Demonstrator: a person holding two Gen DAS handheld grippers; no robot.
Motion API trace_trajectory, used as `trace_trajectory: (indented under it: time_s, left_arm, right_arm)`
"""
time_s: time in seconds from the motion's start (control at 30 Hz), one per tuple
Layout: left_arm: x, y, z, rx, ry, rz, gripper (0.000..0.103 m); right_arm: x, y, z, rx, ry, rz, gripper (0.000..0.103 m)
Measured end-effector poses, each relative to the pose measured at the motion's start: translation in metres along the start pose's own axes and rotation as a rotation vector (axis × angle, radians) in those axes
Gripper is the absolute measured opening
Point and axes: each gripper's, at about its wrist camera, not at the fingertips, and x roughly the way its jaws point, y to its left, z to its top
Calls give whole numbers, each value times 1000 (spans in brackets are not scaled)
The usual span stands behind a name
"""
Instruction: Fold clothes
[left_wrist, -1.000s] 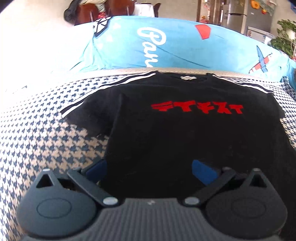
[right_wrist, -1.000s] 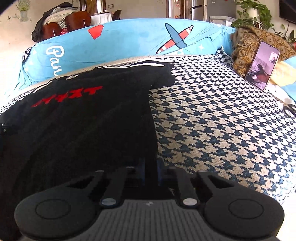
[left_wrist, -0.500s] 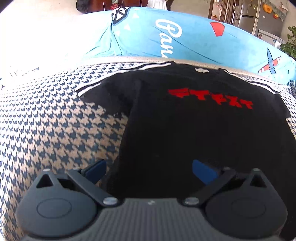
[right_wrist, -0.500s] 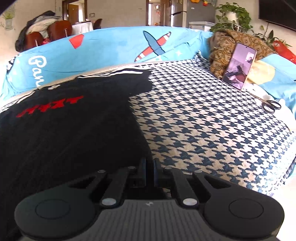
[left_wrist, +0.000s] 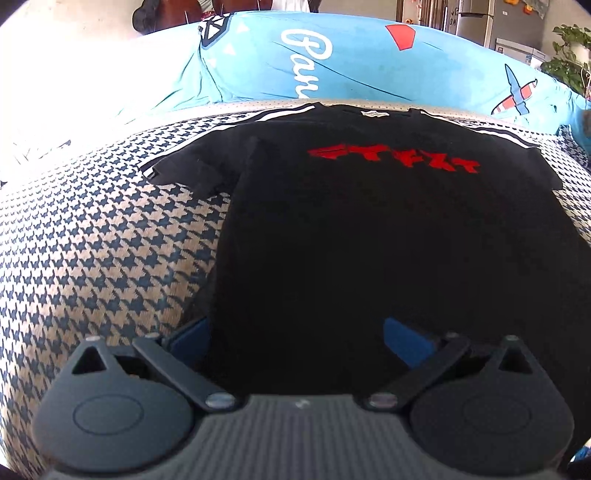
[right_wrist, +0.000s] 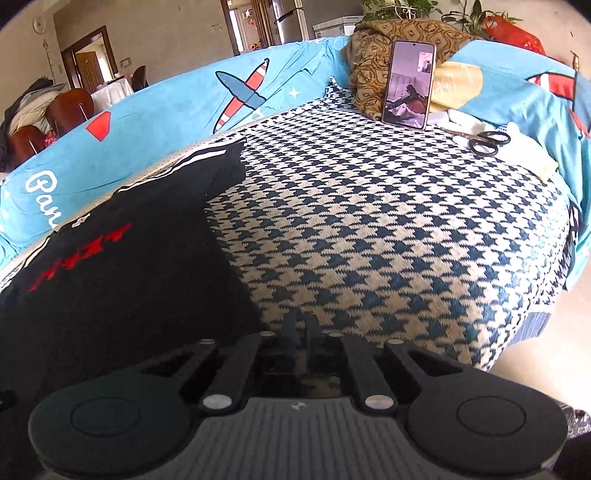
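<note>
Black T-shirt (left_wrist: 369, 229) is laid flat, unfolded, on the houndstooth cover (right_wrist: 388, 229); every fold is left. Left gripper (left_wrist: 295, 334) is spread wide over its hem. Right gripper (right_wrist: 300, 325), nearly shut and now opening, seemingly pinches nothing.

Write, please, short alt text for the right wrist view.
A black T-shirt with red lettering lies flat on a houndstooth cover, the right claw nearly shut just off its edge. A propped phone and scissors sit farther back.
</note>
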Motion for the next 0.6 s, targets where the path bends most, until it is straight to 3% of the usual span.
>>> trace_trajectory:
  time_s: [0.07, 0.3, 0.4, 0.6]
  left_arm:
    - [-2, 0, -1, -4, -1, -4, 103]
    - [-5, 3, -2, -20, -3, -8, 103]
    - [-6, 5, -4, -25, -3, -3, 103]
    - [-8, 6, -8, -26, -3, -1, 103]
  right_arm:
    - [-7, -5, -5, 34, 3, 17, 15]
    - [-29, -13, -26, 82, 10, 25, 44]
    - [-28, -11, -35, 76, 45, 25, 51]
    - [-20, -11, -45, 86, 73, 15, 54]
